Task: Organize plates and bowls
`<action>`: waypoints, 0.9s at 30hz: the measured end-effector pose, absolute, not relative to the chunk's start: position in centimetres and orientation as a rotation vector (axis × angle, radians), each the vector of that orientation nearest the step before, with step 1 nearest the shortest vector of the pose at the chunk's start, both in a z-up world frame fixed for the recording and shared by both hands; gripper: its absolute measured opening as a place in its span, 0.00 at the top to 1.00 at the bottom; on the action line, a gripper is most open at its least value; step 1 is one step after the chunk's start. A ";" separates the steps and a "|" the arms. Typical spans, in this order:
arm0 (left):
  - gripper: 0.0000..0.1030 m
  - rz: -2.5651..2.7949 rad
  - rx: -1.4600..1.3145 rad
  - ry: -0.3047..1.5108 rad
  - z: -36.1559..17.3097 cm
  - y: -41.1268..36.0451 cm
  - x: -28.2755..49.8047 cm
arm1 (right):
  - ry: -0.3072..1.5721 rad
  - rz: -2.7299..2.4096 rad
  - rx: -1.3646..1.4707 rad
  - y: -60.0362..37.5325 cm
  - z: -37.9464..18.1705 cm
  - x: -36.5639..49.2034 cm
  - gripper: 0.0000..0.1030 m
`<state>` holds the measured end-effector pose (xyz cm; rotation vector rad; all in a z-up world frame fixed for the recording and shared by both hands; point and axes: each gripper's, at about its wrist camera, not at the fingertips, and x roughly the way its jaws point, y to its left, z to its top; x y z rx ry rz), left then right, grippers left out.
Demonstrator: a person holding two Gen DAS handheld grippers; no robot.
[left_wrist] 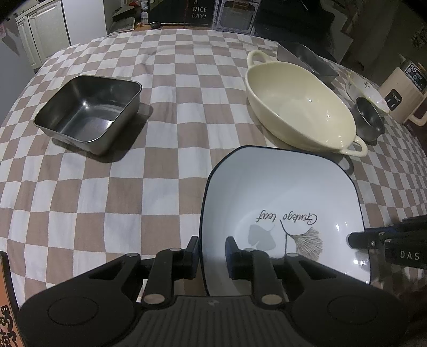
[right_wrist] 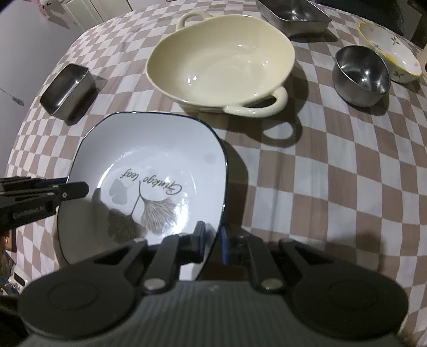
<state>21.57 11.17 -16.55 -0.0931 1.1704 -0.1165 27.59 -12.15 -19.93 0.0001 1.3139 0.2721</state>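
Observation:
A white square plate point(left_wrist: 280, 192) with a dark rim and a printed leaf lies over the checked cloth, close in front of both grippers. Its left rim runs between the fingers of my left gripper point(left_wrist: 212, 248); the outer finger sits against the rim, and a strip of white shows before the inner pad. My right gripper point(right_wrist: 213, 235) is shut on the plate point(right_wrist: 160, 149) at its right rim. Each gripper shows in the other's view: the right gripper point(left_wrist: 355, 239) and the left gripper point(right_wrist: 80, 189). Whether the plate rests on the cloth I cannot tell.
Behind the plate stands a cream two-handled bowl point(right_wrist: 221, 58). A square steel container point(left_wrist: 88, 112) sits at the left. At the right are a small steel bowl point(right_wrist: 360, 74) and a flowered bowl point(right_wrist: 389, 53). A steel tray point(right_wrist: 293, 16) lies at the back, and an appliance point(left_wrist: 400, 96) off the right edge.

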 end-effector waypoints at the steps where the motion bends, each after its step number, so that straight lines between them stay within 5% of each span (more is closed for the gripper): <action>1: 0.78 -0.117 -0.092 1.171 -16.5 11.2 21.5 | 1.314 0.271 0.001 -12.1 -19.9 27.6 0.85; 16: 0.48 -0.129 -0.064 1.184 -15.6 10.5 20.3 | 1.317 0.275 0.028 -12.3 -19.4 26.8 0.78; 27: 0.12 -0.102 -0.059 1.120 -13.7 10.3 19.2 | 1.263 0.288 0.067 -13.5 -17.6 25.7 0.33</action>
